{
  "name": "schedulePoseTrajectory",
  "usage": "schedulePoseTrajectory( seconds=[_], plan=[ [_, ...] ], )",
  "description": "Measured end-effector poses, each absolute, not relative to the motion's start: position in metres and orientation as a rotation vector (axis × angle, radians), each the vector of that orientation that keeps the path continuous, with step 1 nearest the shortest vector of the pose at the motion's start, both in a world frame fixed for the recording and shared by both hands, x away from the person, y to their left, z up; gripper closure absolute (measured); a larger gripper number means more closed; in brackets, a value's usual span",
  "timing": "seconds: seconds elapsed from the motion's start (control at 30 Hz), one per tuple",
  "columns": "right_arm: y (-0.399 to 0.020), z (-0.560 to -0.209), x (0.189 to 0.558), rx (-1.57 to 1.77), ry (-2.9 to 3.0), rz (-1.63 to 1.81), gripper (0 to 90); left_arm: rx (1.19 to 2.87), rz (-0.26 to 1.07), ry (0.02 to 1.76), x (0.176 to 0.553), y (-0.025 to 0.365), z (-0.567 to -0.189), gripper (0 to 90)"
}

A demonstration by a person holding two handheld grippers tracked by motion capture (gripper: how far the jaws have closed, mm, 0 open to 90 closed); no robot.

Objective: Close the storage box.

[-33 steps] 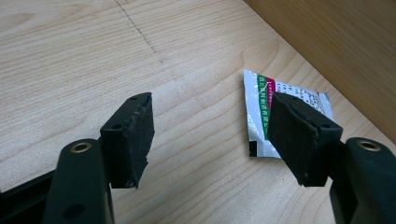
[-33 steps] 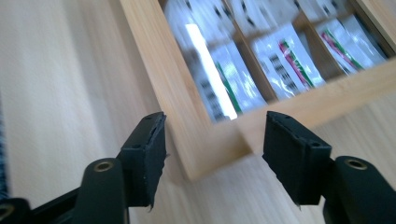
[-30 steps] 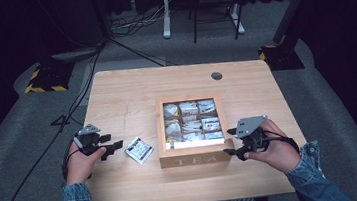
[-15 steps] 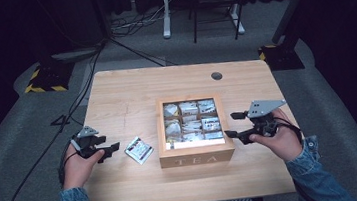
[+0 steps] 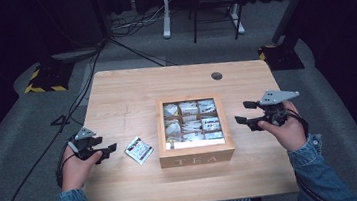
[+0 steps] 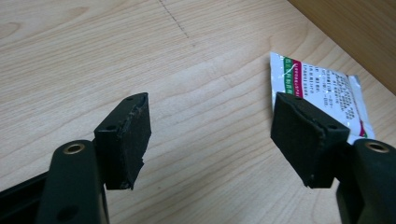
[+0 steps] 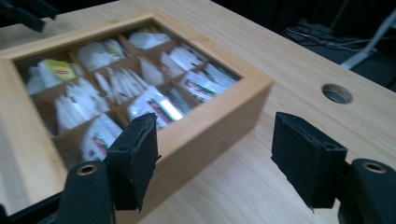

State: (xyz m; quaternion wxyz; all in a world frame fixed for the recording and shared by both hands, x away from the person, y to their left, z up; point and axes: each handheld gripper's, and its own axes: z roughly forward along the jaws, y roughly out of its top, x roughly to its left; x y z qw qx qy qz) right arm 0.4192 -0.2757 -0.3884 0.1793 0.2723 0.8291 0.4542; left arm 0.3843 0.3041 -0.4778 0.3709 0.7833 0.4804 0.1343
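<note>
Centrally, tea box (image 5: 197,151) near table's (image 5: 126,96) front edge; sachet (image 5: 139,150) beside; left gripper (image 5: 105,152), right gripper (image 5: 246,113) jaws spread, empty.

The tabletop (image 5: 130,95) is pale, smooth, matt wood. The tea box (image 5: 197,154) is light wood too. The sachet (image 6: 322,86) looks glossy; the fingers (image 6: 133,135) carry rough, matt black pads.

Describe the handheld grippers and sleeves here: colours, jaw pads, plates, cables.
Both the left gripper and right gripper are black, each topped by a grey three-cornered plate. Their jaws carry rectangular black foam pads with worn edges, bolted to arms with brass-ringed holes. A black cable trails from the left one. Sleeves are blue denim.
</note>
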Motion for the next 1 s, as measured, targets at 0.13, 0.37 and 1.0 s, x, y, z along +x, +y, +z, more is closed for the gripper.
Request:
schedulePoseTrajectory(
  seconds=[0.13, 0.37, 1.0],
  plan=[
    [-0.29, -0.396, 0.428, 0.84, 2.308, 1.264, 32.2, 1.997, 0.372, 1.245, 0.385, 0.306, -0.478, 27.8],
    [-0.311, -0.408, 0.441, 0.923, 2.275, 1.223, 32.2, 1.999, 0.442, 1.233, 0.387, 0.307, -0.48, 25.7],
    [-0.356, -0.467, 0.471, 1.124, 2.269, 1.164, 31.6, 2.007, 0.474, 1.254, 0.393, 0.312, -0.489, 25.6]
  ],
)
